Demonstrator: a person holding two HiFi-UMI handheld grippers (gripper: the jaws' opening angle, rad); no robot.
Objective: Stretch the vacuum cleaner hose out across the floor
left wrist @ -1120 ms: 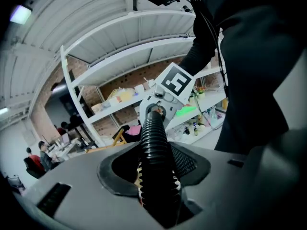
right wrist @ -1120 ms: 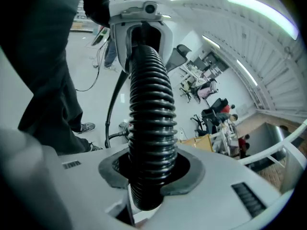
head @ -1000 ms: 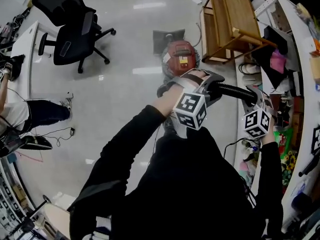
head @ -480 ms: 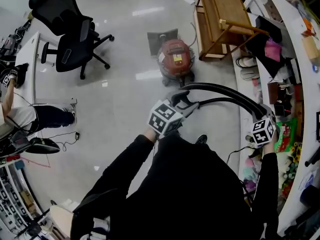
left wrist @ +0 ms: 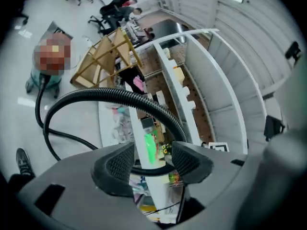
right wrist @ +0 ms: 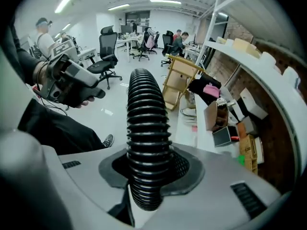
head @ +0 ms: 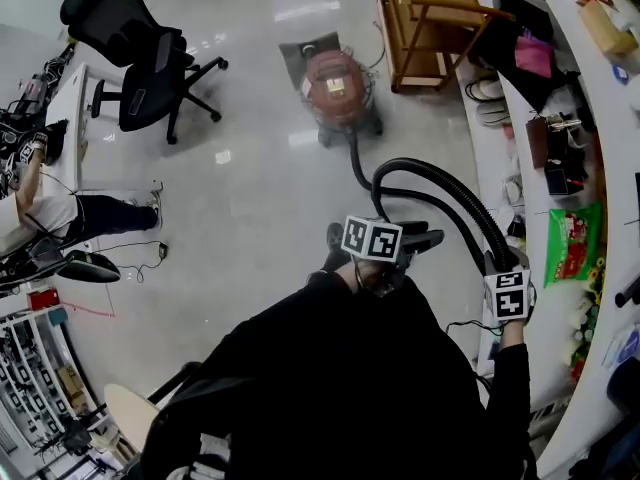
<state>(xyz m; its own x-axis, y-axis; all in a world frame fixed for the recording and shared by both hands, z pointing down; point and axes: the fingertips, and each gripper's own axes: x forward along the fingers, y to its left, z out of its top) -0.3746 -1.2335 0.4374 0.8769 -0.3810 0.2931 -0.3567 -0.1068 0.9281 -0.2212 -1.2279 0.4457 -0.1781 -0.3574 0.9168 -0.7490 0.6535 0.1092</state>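
Observation:
The red vacuum cleaner [head: 335,83] stands on the floor ahead of me. Its black ribbed hose [head: 400,164] leaves the base, loops up and arcs right to my right gripper [head: 503,271], which is shut on the hose [right wrist: 145,128] near its free end. My left gripper [head: 418,240] hangs in front of my body, left of the right one, jaws open. In the left gripper view the hose [left wrist: 115,96] curves above the left gripper [left wrist: 152,161] and no pad presses on it. The right gripper view shows the left gripper [right wrist: 72,83] off to the left.
A black office chair [head: 140,68] stands at the far left. A wooden frame [head: 425,13] sits beside the vacuum. A long white counter [head: 590,138] with clutter runs down the right. A person [head: 40,218] sits at the left edge.
My left gripper has come off the hose and drawn back toward my body. Both grippers moved away from the vacuum, and the hose now shows as a long loop.

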